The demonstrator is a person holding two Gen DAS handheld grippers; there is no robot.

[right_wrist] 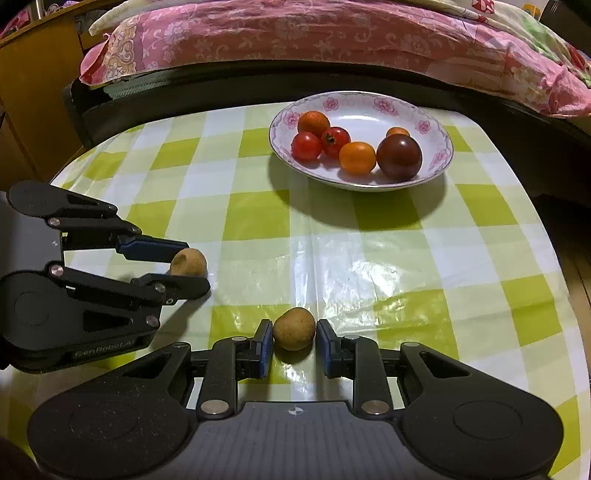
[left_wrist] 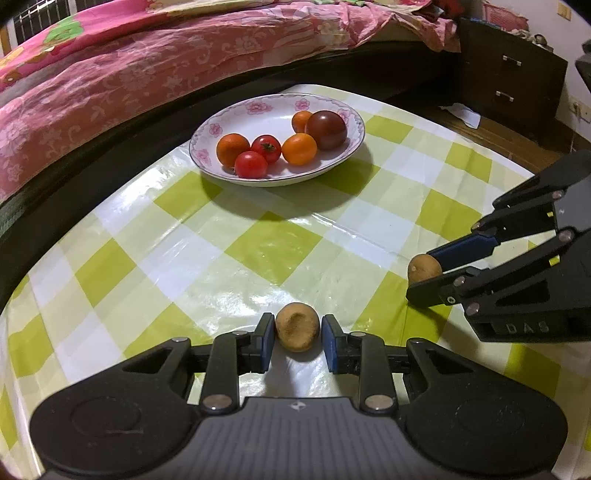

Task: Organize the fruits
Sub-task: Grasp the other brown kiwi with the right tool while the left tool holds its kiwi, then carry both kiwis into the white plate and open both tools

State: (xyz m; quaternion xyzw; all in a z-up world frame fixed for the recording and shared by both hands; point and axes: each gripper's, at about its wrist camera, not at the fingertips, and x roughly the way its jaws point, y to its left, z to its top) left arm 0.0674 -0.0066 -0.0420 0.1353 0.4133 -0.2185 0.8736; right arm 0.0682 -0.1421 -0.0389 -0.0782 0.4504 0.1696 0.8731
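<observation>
A white floral plate (left_wrist: 229, 122) (right_wrist: 436, 122) at the far side of the table holds two red tomatoes, several orange fruits and a dark purple tomato (left_wrist: 327, 129) (right_wrist: 399, 157). My left gripper (left_wrist: 297, 328) (right_wrist: 188, 264) has a small brown fruit (left_wrist: 297, 326) (right_wrist: 189, 261) between its pads; a thin gap shows on the right side. My right gripper (right_wrist: 294, 330) (left_wrist: 426, 271) has a second brown fruit (right_wrist: 294, 328) (left_wrist: 423, 267) between its pads, touching the left pad. Both fruits rest on the tablecloth.
The table has a green and white checked plastic cloth (left_wrist: 273, 243) (right_wrist: 369, 258). A bed with a pink floral quilt (left_wrist: 110, 81) (right_wrist: 332, 33) runs along the far edge. A dark drawer unit (left_wrist: 513, 85) stands at the back right.
</observation>
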